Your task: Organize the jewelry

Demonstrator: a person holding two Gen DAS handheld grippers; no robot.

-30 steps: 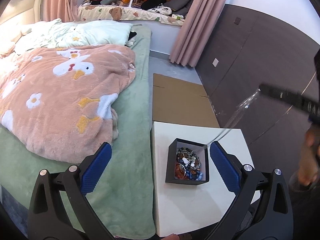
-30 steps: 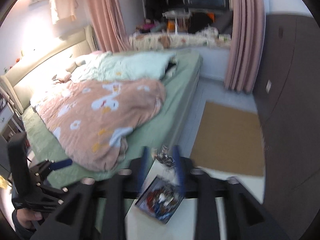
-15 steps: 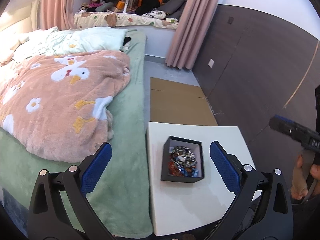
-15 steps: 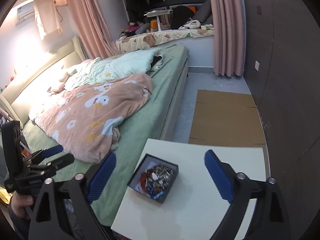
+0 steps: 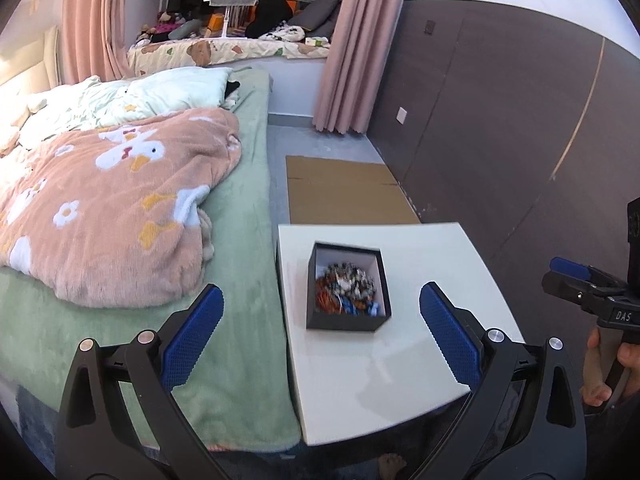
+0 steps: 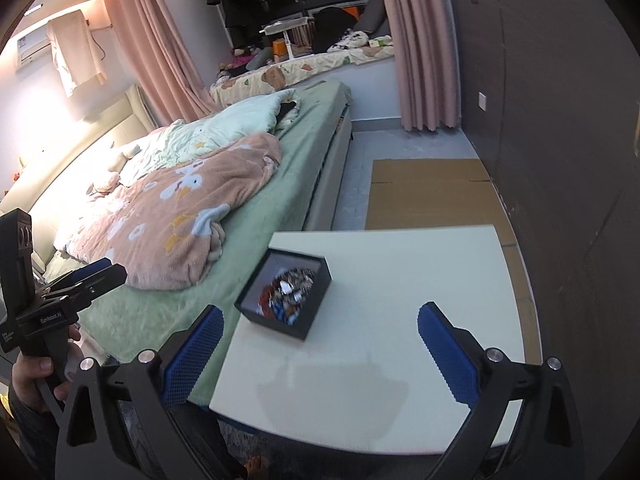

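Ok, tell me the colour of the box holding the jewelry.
The box is black outside with a white lining; clearest in the left wrist view.

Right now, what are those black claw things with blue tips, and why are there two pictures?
They are grabbing tools a person holds, one in each hand. Each has a camera looking along its two fingers, so you get two pictures. One shows the left gripper, the other the right gripper. Both are open and hold nothing. Each view also shows the other tool at its edge. On the white table beside the bed sits a black box full of jumbled jewelry.
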